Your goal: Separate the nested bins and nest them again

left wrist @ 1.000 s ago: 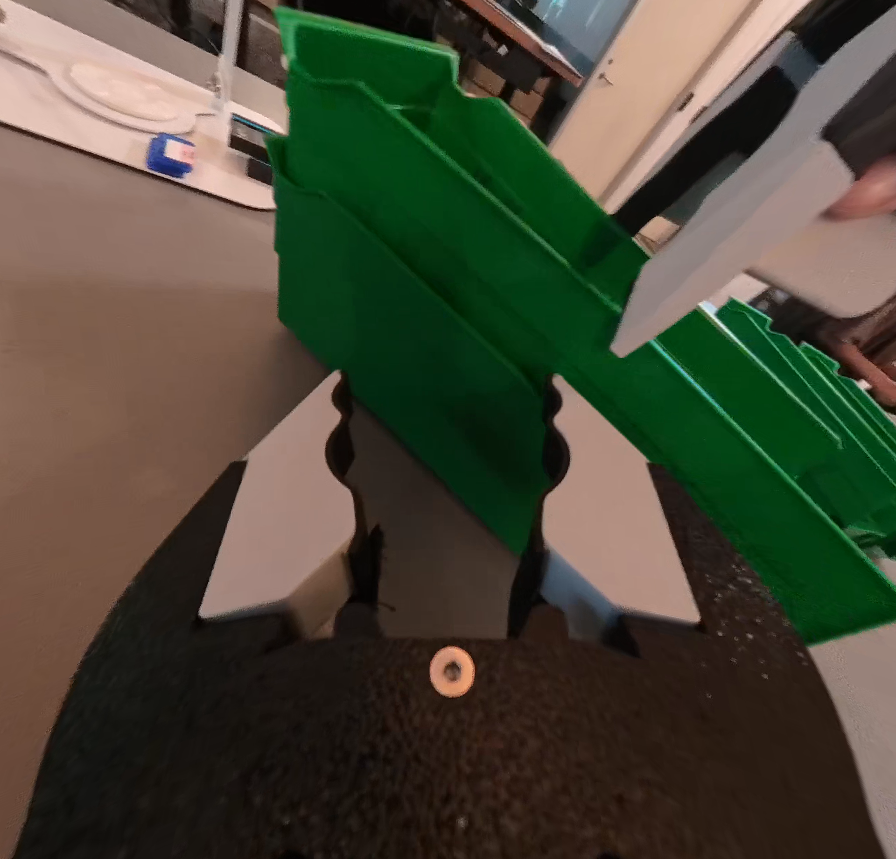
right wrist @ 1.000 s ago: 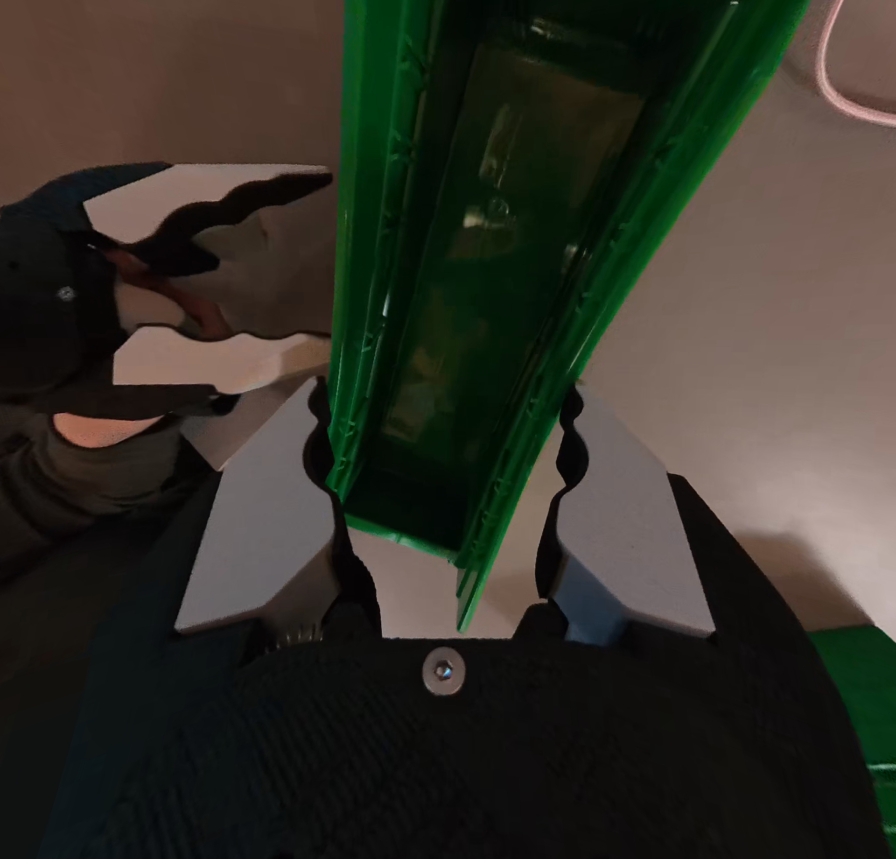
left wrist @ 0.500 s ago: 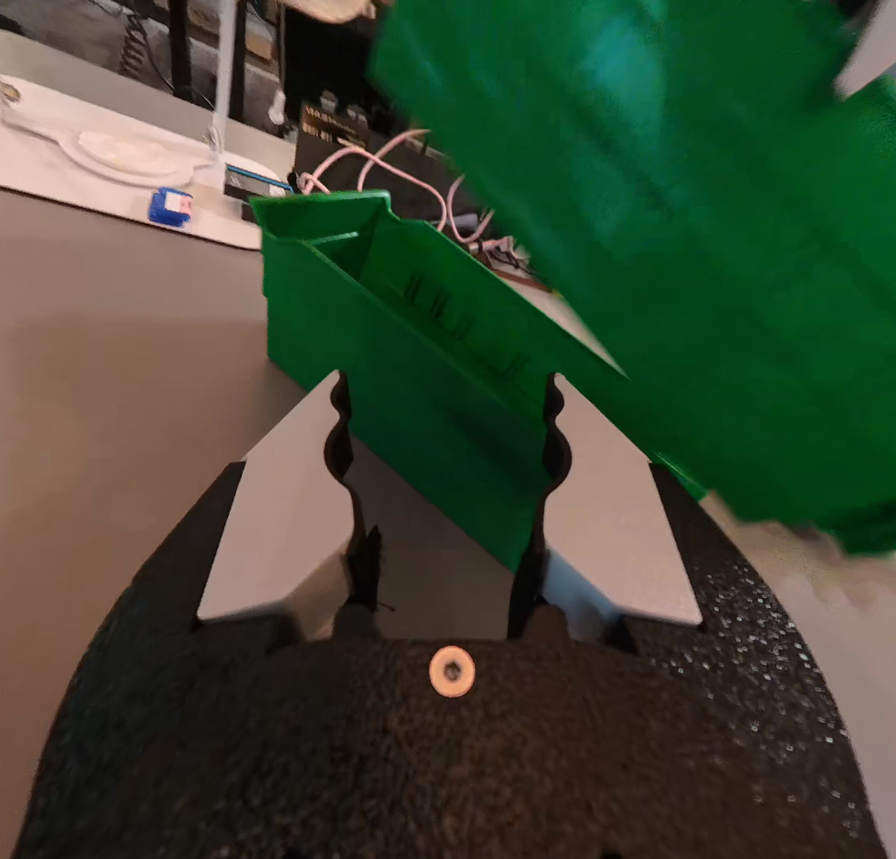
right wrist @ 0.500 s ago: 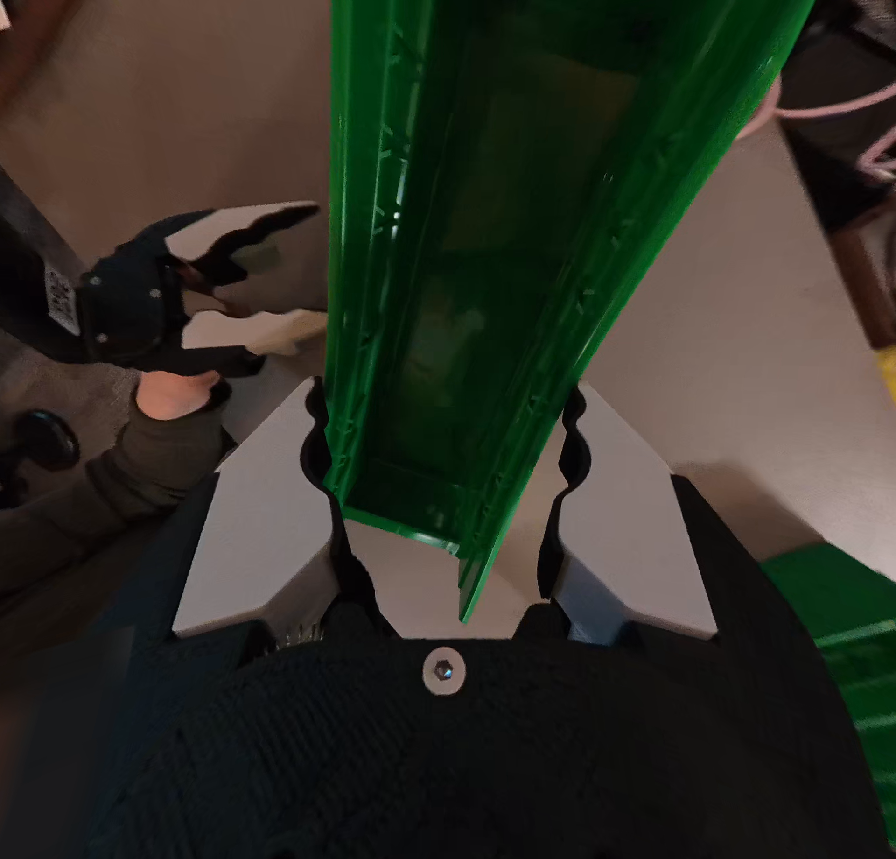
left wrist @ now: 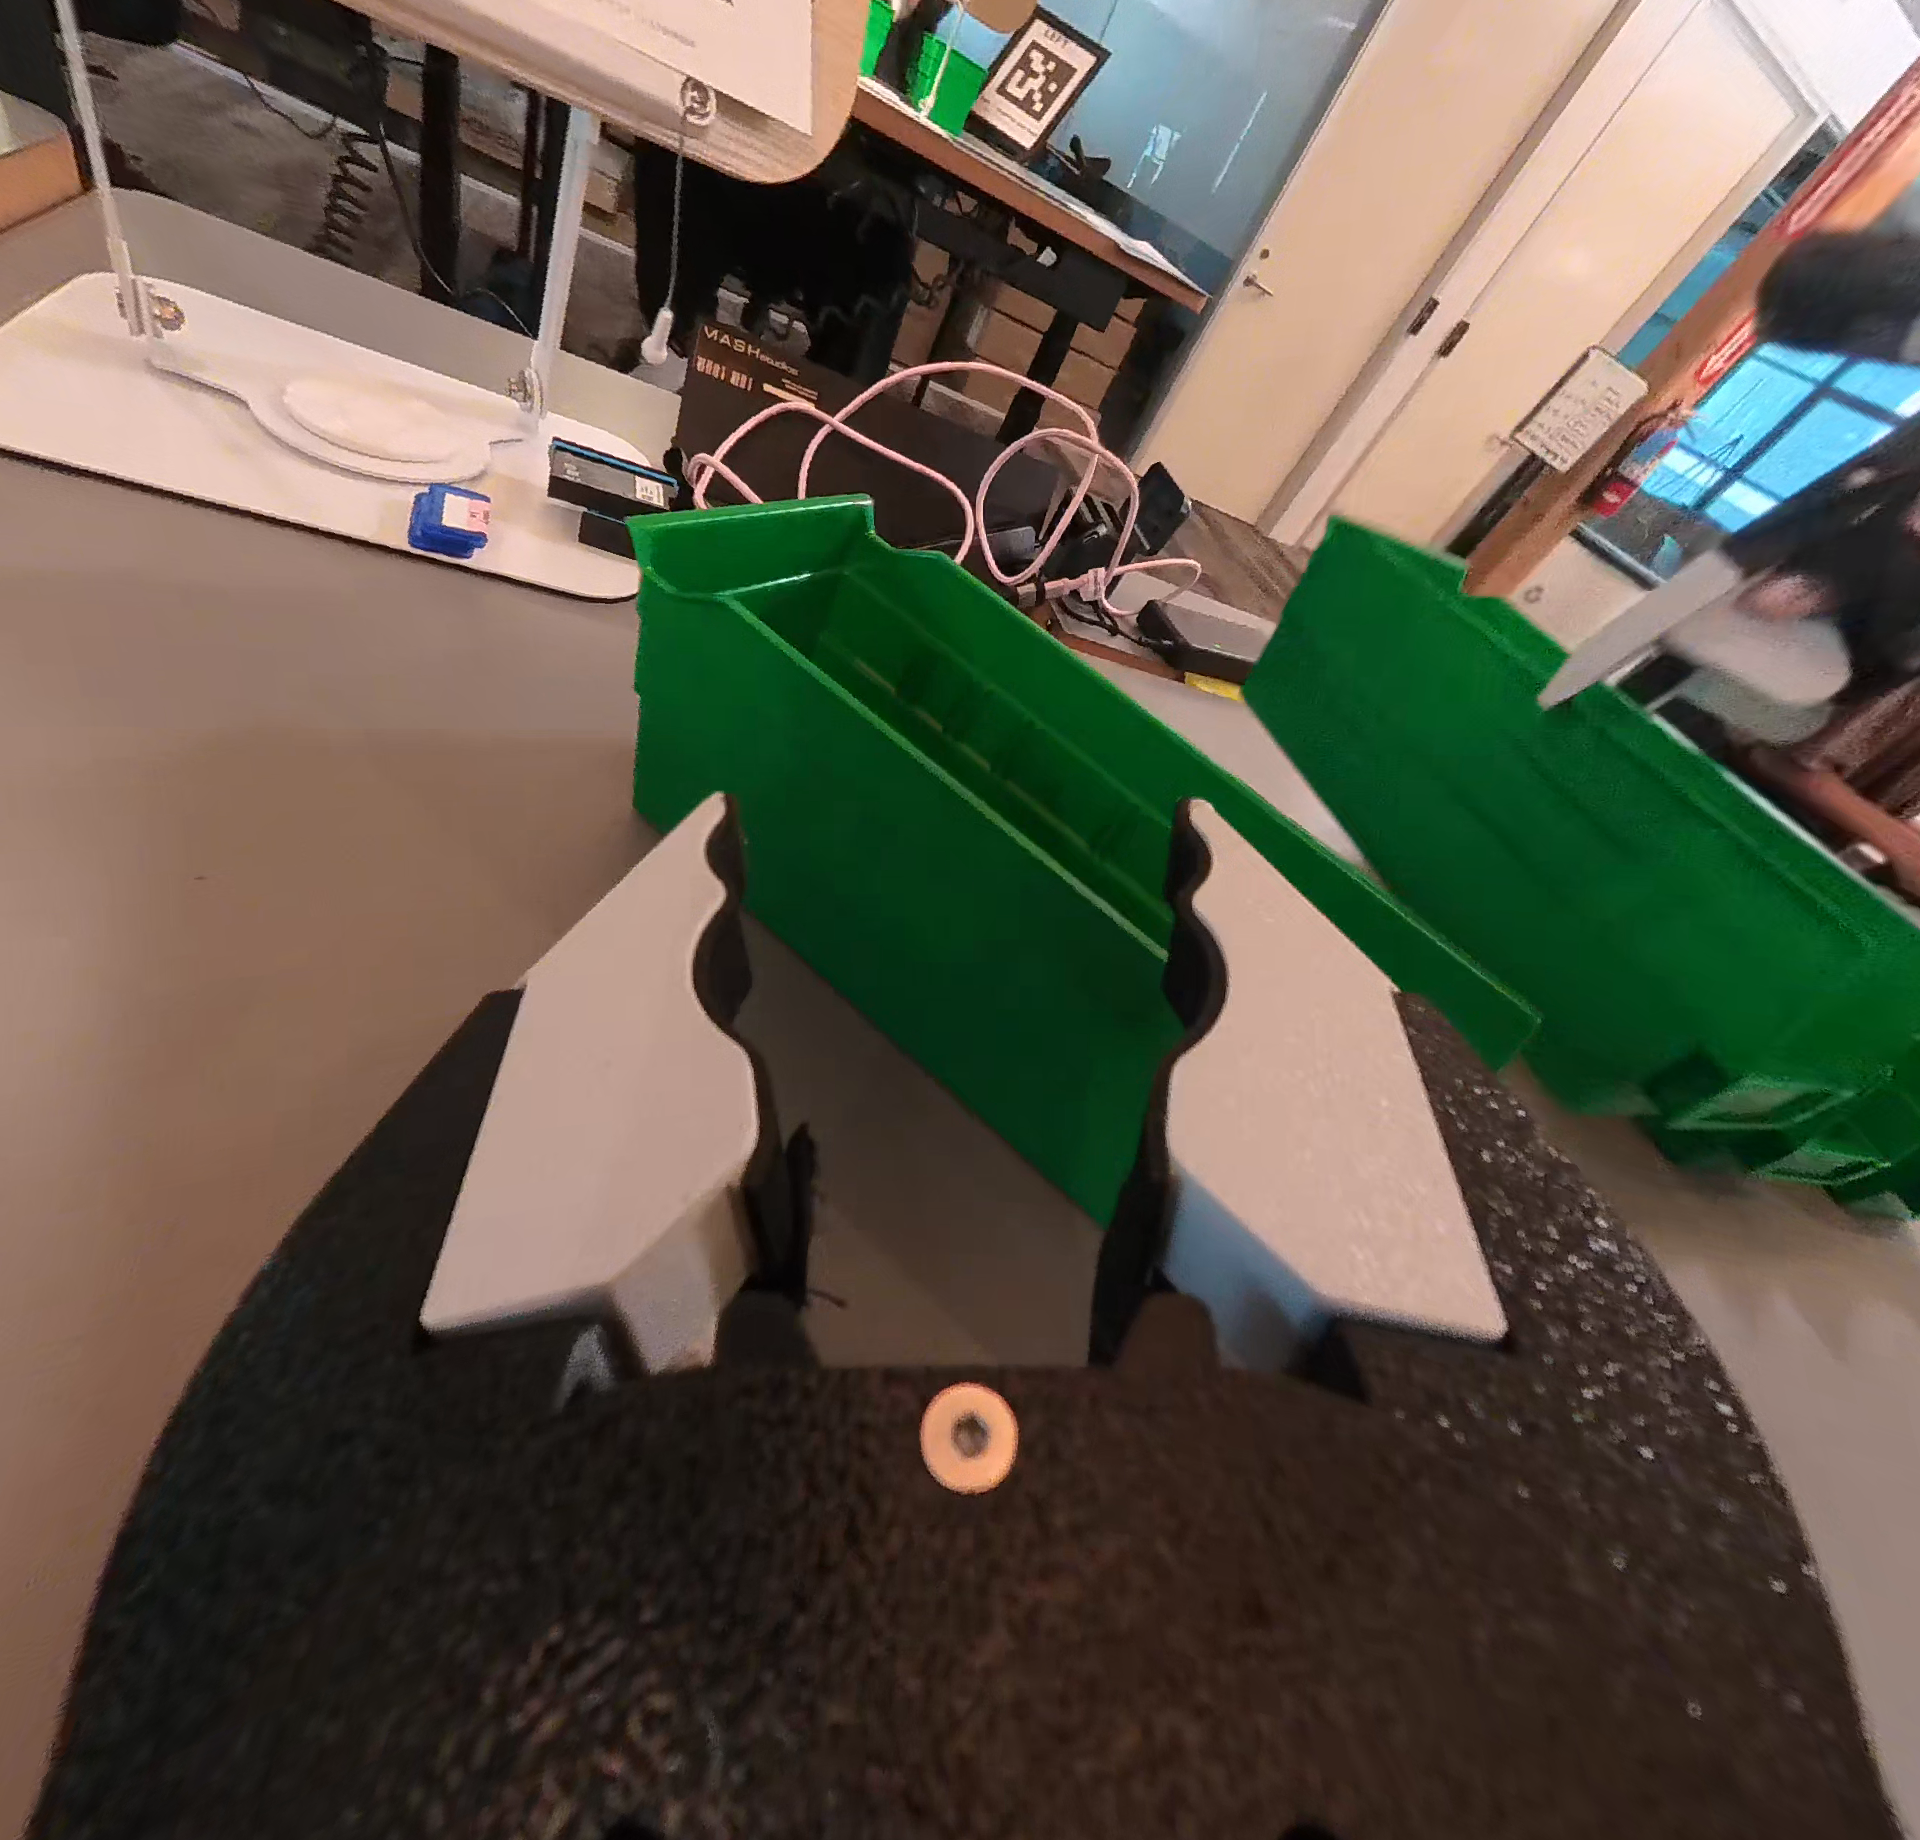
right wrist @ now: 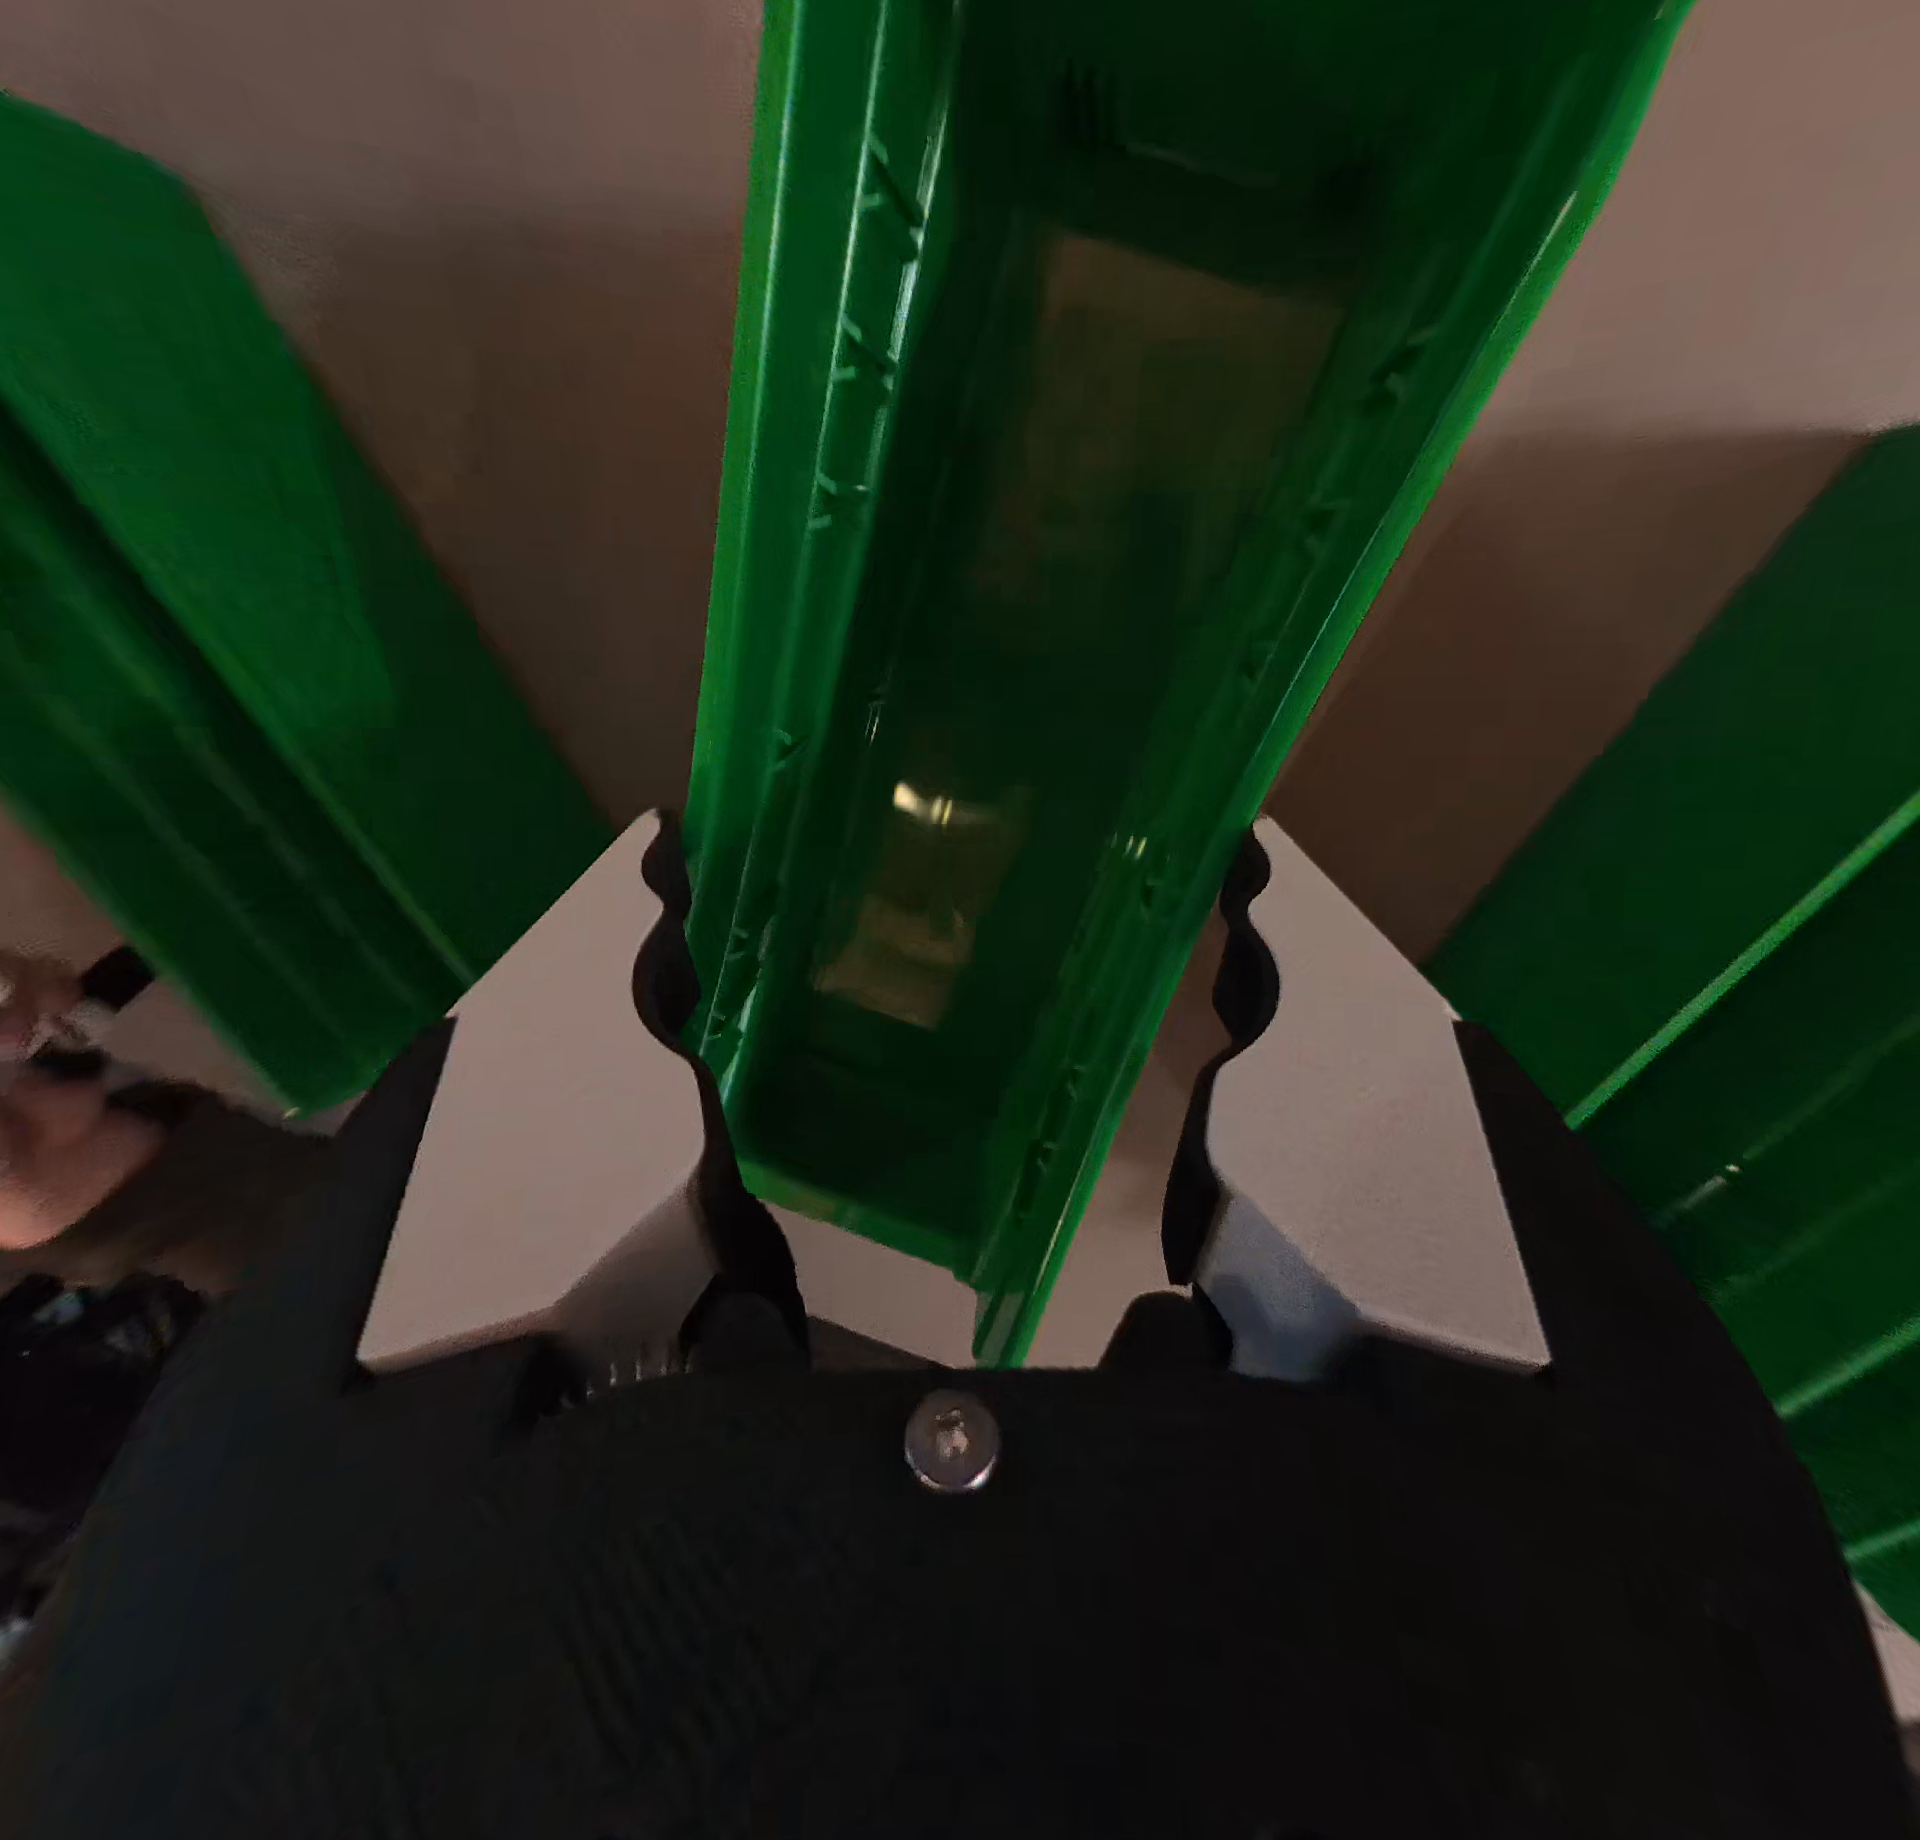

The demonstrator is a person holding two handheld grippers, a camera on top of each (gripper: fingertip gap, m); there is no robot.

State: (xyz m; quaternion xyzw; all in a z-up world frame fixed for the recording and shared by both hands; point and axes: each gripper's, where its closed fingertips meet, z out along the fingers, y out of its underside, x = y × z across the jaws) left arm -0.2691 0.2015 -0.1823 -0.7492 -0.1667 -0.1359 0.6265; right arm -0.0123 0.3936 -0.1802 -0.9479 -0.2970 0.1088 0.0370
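Note:
A single green bin (left wrist: 883,907) stands on the grey table (left wrist: 260,803). My left gripper (left wrist: 954,855) is open around its near end; the right finger lies against the bin and bare table shows beside the left finger. My right gripper (right wrist: 951,907) is shut on the end of a green nested stack (right wrist: 1091,440), which has several rims inside one another. In the left wrist view that stack (left wrist: 1507,803) sits low to the right of the single bin, with a grey finger (left wrist: 1621,647) of the right gripper on its rim. The single bin also shows in the right wrist view (right wrist: 187,595).
More green bins (right wrist: 1714,1011) lie right of the held stack. A white stand base (left wrist: 260,419), a small blue box (left wrist: 449,521) and a black box with pink cable (left wrist: 883,429) sit at the table's far edge. A hand (right wrist: 42,1167) shows at the left.
My right gripper has lifted the upper bins out of the bottom bin, swung them right and brought them down beside it. The left gripper has stayed at the bottom bin's end.

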